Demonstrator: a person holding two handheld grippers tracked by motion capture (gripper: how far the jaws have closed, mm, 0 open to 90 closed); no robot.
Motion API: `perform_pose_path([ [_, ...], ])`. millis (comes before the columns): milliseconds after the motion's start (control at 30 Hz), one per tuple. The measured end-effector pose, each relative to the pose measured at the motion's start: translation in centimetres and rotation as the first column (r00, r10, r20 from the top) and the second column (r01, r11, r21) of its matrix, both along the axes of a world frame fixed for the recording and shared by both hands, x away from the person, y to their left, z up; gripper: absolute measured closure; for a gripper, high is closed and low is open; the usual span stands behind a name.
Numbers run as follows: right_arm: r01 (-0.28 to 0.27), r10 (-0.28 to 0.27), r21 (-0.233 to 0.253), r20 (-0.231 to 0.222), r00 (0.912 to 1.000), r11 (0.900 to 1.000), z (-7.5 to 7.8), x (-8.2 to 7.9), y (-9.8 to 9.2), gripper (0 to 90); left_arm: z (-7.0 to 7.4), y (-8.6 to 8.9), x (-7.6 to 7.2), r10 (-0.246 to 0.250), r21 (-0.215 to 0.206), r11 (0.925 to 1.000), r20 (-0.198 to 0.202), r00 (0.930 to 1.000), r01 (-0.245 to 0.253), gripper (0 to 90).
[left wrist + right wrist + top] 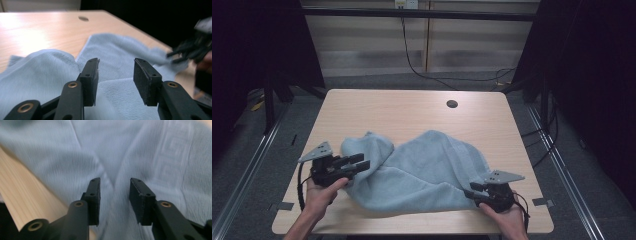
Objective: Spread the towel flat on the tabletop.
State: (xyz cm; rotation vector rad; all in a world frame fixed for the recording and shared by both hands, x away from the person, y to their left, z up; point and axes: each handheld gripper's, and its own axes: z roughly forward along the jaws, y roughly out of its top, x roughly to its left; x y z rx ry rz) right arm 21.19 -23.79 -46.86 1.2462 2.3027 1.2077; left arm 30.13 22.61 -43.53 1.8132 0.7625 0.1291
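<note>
One light blue towel (422, 172) crumpled on my table's (412, 110) near half, my left gripper (359, 164) gaping at its left edge, right gripper (469, 190) parted at its right corner, bare wood beyond.

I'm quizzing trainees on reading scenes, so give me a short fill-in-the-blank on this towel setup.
1. The crumpled towel lying on the table is light ____ in colour.
2. The jaws of the left claw stand ____, with towel showing between them.
3. The right claw sits at the towel's ____ corner in the high view.
4. Near the table's far edge there is a round ____.

Missing words: blue; open; bottom-right; hole
</note>
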Motion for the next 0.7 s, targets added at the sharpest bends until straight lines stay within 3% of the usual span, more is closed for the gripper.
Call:
perform_pose_path([
  [33, 0.005, -0.006, 0.023, 0.018, 0.9998, 1.000, 0.6, 0.4, -0.3, 56.6, -0.7, -0.6, 0.6, 0.006, 0.033, 0.9994, -0.009, 0.9999, -0.005, 55.8],
  [67, 0.018, -0.019, 0.032, 0.030, 0.9994, 0.999, 1.2, 0.9, -0.6, 55.0, -1.7, -1.2, 1.4, -0.002, 0.060, 0.9982, -0.051, 0.9987, 0.005, 56.4],
  [133, 0.048, -0.049, 0.024, 0.040, 0.9980, 0.999, 1.8, 2.6, -1.3, 53.1, -3.2, -1.8, 1.9, 0.018, 0.115, 0.9933, -0.070, 0.9974, -0.010, 57.9],
  [233, 0.088, -0.087, -0.013, 0.024, 0.9959, 0.996, 1.6, 5.8, -1.9, 49.6, -4.9, -2.2, 1.8, -0.007, 0.213, 0.9766, -0.102, 0.9948, 0.029, 60.1],
  [333, 0.131, -0.131, -0.058, 0.013, 0.9913, 0.990, 0.7, 8.9, -2.3, 45.6, -5.8, -1.9, 1.7, -0.012, 0.219, 0.9748, -0.136, 0.9907, 0.042, 61.9],
  [433, 0.171, -0.173, -0.100, -0.016, 0.9848, 0.980, -0.7, 12.1, -2.3, 41.5, -6.0, -2.0, 1.2, -0.031, 0.232, 0.9708, -0.135, 0.9904, 0.062, 62.3],
  [567, 0.194, -0.197, -0.115, -0.017, 0.9803, 0.974, -2.1, 14.5, -2.0, 37.8, -5.9, -1.8, 0.4, -0.051, 0.231, 0.9695, -0.136, 0.9894, 0.082, 62.7],
  [700, 0.205, -0.209, -0.106, -0.034, 0.9772, 0.973, -2.8, 15.4, -1.6, 38.9, -6.0, -1.6, 0.2, -0.051, 0.210, 0.9742, -0.149, 0.9875, 0.082, 62.6],
])
